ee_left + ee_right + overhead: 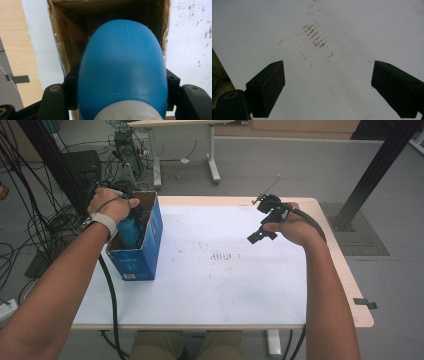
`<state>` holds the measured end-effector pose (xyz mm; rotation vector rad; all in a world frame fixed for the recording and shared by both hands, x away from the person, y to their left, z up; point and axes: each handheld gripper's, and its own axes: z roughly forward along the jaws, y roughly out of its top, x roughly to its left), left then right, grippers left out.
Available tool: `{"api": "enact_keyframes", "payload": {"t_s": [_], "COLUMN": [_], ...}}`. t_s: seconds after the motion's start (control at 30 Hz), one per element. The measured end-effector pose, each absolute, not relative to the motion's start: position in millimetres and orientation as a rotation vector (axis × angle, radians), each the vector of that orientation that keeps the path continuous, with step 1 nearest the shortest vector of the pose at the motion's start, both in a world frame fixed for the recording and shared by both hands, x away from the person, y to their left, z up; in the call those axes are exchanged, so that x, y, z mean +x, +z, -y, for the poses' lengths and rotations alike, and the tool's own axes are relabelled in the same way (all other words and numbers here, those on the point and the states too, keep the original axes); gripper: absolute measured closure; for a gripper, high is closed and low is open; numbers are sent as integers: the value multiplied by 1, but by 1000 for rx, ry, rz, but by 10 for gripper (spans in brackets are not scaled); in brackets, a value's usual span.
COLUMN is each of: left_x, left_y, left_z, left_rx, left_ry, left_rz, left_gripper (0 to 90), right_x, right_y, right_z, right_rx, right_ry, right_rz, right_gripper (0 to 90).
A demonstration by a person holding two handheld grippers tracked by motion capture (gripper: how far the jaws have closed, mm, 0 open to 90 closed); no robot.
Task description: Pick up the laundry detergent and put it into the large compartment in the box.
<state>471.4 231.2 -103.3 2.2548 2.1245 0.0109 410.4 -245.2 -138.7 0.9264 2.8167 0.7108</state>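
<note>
The blue bottle (122, 70) hogs the middle of the left gripper view, so most of the cardboard box (60, 45) interior behind it is hidden, and the bottle's white lower part runs off the bottom edge. From the high view, the left hand (111, 205) covers the left gripper at the upper left (can't make out its fingers there at all). In the right gripper view both black fingers (268, 87) get clipped by the bottom edge. Brownish smudges on the desk (317, 37) are too blurry to identify.
</note>
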Motion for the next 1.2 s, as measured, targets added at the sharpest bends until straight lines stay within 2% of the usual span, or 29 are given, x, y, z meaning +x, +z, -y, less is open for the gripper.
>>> {"api": "enact_keyframes", "payload": {"t_s": [1.2], "left_x": [474], "left_y": [-145], "left_z": [-225], "left_rx": [2308], "left_ry": [-9], "left_rz": [-2115], "left_gripper": [382], "right_x": [413], "right_y": [-144], "right_z": [244], "right_rx": [939], "right_ry": [704], "right_rz": [-2827], "right_gripper": [116]}}
